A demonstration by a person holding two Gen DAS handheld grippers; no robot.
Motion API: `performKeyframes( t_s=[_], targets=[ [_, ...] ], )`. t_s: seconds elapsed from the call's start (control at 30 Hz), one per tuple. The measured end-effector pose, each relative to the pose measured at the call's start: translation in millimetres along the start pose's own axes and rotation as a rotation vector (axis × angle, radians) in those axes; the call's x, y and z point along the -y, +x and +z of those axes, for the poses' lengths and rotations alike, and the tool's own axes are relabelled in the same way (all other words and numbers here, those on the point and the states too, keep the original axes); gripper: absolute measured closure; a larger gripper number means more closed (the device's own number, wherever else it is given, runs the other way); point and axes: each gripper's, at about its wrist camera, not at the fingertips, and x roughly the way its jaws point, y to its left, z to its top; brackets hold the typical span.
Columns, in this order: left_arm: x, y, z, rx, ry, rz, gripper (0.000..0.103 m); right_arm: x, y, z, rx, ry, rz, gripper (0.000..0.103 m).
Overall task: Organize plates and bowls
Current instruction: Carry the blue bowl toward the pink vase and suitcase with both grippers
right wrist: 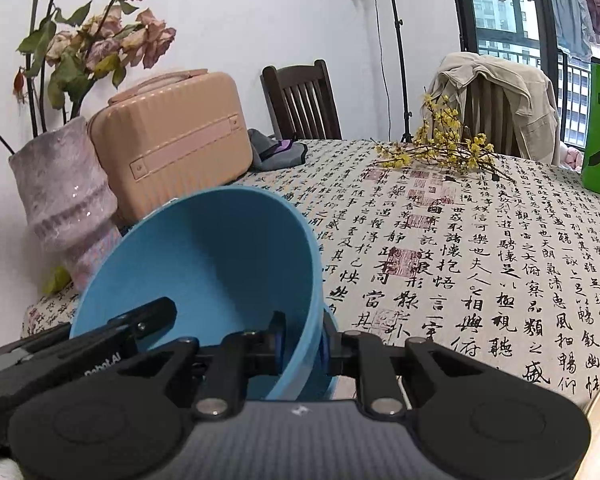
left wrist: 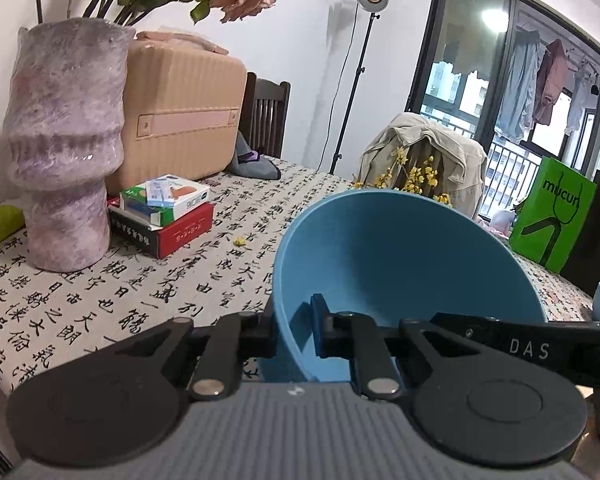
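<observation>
- Blue bowl (left wrist: 400,264) tipped on its side over the table (left wrist: 220,240), open mouth facing the cameras.
- Left gripper (left wrist: 294,330) pinching the bowl's rim at 7 o'clock, one finger inside, one outside.
- Right gripper (right wrist: 302,346) pinching the rim at 5 o'clock.
- Purple vase (left wrist: 64,148) at 10 o'clock from the bowl, well apart.
- Tan case (left wrist: 180,108) just behind the vase.
- Yellow flowers (right wrist: 444,152) at 1 o'clock, far back.

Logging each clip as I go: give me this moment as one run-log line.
left gripper: shut on blue bowl rim | right gripper: shut on opposite rim | bowl: tilted above tablecloth | not yet set down
</observation>
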Motion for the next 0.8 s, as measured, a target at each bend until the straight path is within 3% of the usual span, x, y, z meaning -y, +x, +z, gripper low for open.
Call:
performKeyframes(
  t_s=[0.8],
  targets=[
    [-5.6, 5.9, -2.7, 0.005, 0.029, 0.05, 0.095, 0.7, 9.5, -4.7, 0.0, -0.039, -0.03, 0.09]
  ],
)
